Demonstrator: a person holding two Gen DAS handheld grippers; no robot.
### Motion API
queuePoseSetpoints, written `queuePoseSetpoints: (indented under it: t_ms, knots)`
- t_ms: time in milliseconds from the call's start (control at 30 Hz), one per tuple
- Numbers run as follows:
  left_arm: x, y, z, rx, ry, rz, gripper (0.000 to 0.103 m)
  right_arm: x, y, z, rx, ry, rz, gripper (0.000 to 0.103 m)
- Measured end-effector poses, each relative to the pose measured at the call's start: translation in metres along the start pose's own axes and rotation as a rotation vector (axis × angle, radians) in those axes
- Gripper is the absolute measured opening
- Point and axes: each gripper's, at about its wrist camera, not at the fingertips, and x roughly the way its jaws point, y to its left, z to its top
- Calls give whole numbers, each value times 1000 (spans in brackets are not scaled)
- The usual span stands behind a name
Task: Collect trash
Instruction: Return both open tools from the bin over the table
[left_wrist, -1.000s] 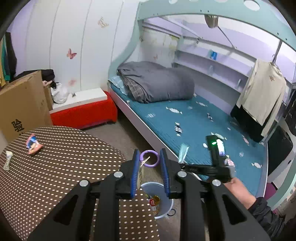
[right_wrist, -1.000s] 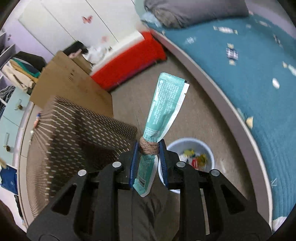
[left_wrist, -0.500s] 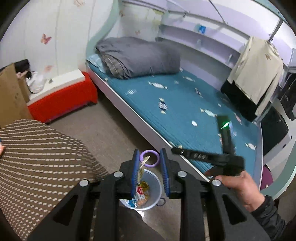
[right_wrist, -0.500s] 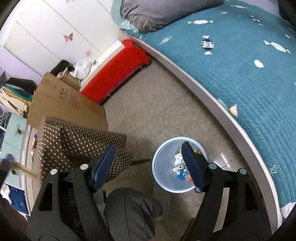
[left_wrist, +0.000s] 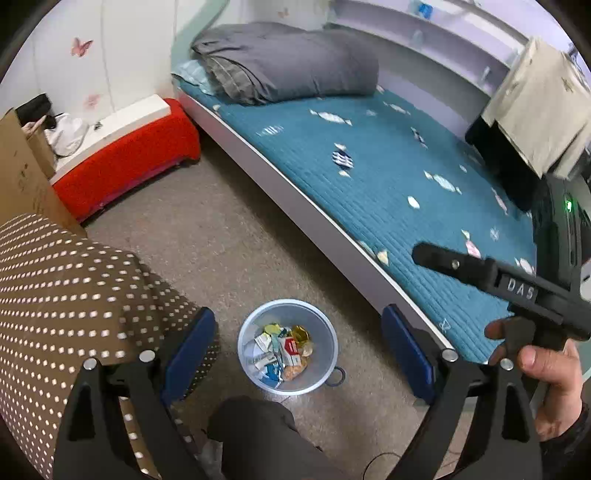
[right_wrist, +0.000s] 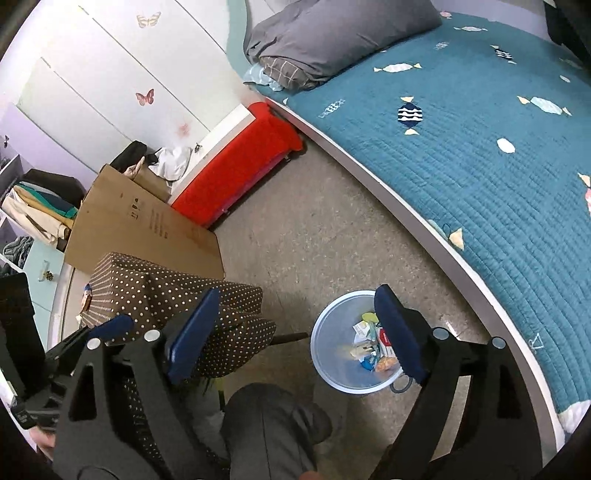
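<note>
Left wrist view: one left gripper, my jaws spread wide after just opening, nothing between the pads. One pale blue trash bin on the floor, lower centre of frame, seen right between my two blue fingers, with several wrappers piled inside; can't count them exactly. One purple ring lies on the floor touching the bin's right side. One dotted table at left, one bed upper right, one red bench upper left. Right gripper shows at right edge, one hand on its handle. Right wrist view: one right gripper, jaws also just opened wide, empty. Same single bin sits lower centre-right, partly behind my right finger, trash inside. One cardboard box left of centre, dotted table below it, one knee at bottom centre.
</note>
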Motion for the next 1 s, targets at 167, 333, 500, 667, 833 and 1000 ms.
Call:
queuePoseSetpoints:
  t_ms: [167,333,500,667,833,1000]
  knots:
    - [-27,10,-4,-23,-60,23,90,3,14,-4,-15,11,0,93]
    - [-59,17,-9,-36,-127,41,91,1,35,-5,-48,7,15,93]
    - [-92,27,-16,-43,-202,85,93,-3,64,-5,-100,-1,33,93]
    - [-117,40,-22,-56,-251,121,94,-8,91,-5,-142,-7,55,94]
    - [-142,58,-30,-85,-296,157,94,-12,122,-7,-192,-16,75,94]
    - [-164,81,-39,-130,-339,196,94,-14,153,-8,-242,-22,95,94]
